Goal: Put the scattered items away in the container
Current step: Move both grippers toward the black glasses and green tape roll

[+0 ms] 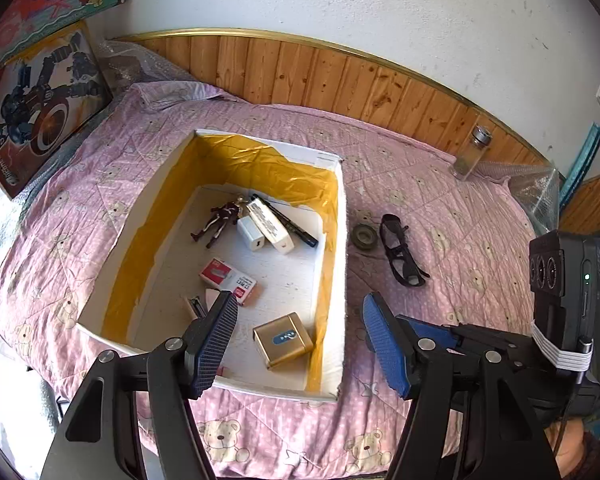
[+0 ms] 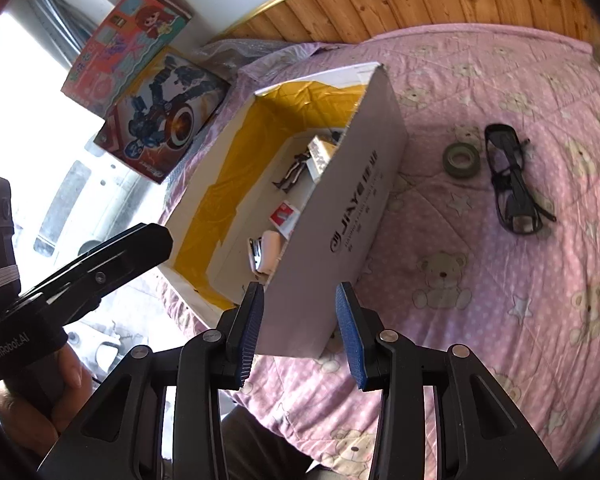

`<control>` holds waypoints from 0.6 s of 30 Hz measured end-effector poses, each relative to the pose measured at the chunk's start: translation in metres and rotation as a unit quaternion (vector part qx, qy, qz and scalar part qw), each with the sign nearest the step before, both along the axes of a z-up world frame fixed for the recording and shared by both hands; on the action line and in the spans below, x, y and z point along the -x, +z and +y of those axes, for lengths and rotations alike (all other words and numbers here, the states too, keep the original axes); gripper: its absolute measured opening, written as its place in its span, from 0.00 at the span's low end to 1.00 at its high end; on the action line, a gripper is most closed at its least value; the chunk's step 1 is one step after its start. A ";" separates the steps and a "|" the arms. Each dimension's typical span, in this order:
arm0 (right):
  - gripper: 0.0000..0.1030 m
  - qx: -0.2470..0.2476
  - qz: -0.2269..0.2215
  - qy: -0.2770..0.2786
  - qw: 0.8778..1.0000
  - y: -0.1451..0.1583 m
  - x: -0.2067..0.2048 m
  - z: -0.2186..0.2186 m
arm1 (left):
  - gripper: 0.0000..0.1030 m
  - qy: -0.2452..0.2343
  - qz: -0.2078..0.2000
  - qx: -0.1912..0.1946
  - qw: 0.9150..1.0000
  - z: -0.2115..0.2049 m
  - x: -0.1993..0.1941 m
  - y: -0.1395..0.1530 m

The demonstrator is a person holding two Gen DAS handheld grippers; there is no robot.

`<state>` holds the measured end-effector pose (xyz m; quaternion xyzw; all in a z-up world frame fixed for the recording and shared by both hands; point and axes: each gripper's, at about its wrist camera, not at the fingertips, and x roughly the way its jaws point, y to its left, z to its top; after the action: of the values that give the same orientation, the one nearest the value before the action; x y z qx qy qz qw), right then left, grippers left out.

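Beside box [image 1: 342, 216]: one tape roll [image 1: 365, 235], one glasses [image 1: 402, 252] (perhaps goggles).

The left gripper [image 1: 300, 340] hangs spread over the box [image 1: 342, 240]; tape roll [image 1: 364, 235] and glasses [image 1: 400, 250] lie just right of it.

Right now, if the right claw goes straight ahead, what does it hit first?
Most likely the white box: its printed side wall fills the gap between the open right claw fingers. Depth is unclear, but nothing else shows in between.
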<state>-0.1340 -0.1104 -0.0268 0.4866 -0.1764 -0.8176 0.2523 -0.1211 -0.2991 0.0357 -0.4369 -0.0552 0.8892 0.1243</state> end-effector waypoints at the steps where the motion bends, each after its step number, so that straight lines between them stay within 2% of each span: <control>1: 0.39 0.004 -0.004 -0.010 1.000 -0.004 -0.002 0.008 | 0.65 -0.007 -0.001 0.000 1.000 0.006 -0.001 -0.001; 5: 0.41 0.010 -0.016 -0.057 0.998 -0.017 -0.007 0.042 | 0.65 -0.042 -0.002 -0.004 0.999 0.032 -0.006 -0.002; 11: 0.41 -0.006 -0.027 -0.130 0.991 -0.030 -0.001 0.093 | 0.66 -0.084 -0.014 -0.009 0.996 0.076 -0.001 -0.011; 18: 0.45 -0.054 -0.019 -0.162 0.985 -0.034 0.033 0.117 | 0.66 -0.101 -0.034 -0.020 0.994 0.122 0.032 -0.024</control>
<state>-0.1672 0.0068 -0.0607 0.4797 -0.2129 -0.8469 0.0860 -0.1532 -0.1773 0.0116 -0.4680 -0.0327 0.8551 0.2206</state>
